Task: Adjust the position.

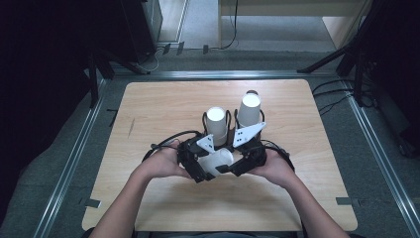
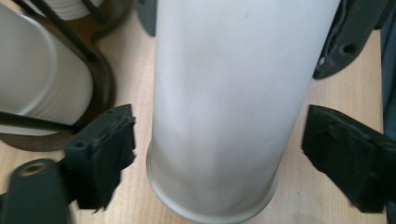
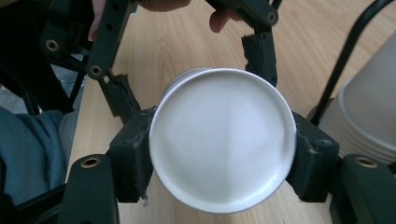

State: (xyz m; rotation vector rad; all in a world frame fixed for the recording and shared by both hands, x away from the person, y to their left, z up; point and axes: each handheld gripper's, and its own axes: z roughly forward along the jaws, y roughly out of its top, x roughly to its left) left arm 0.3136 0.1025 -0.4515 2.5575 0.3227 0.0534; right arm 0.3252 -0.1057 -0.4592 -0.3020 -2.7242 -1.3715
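The surface (image 1: 163, 99) carries two wire holders at its middle, each with white cups standing upside down: the left stack (image 1: 217, 124) and the taller right stack (image 1: 250, 110). Nearer my edge, just in front of them, one cup (image 1: 218, 162) lies on its side between my two grippers.

Its long axis runs across the surface, from my left toward my right. In the right gripper view I look straight at its round closed bottom (image 3: 223, 140), so that end faces my right gripper (image 3: 223, 156), which is clamped on the cup there, a pad pressed against each side. The open rim (image 2: 212, 205) lies toward my left gripper (image 2: 217, 158); seen from the left gripper view, its jaws stand apart on either side of the cup wall, with a clear gap at each pad, so this gripper grips nothing.

I judge the right hand is the one carrying the cup, and any lift toward a stack turns on that grip alone. Both forearms come in from my edge and angle inward, hands (image 1: 166, 161) meeting over the cup, grippers pointing at each other and roughly level.
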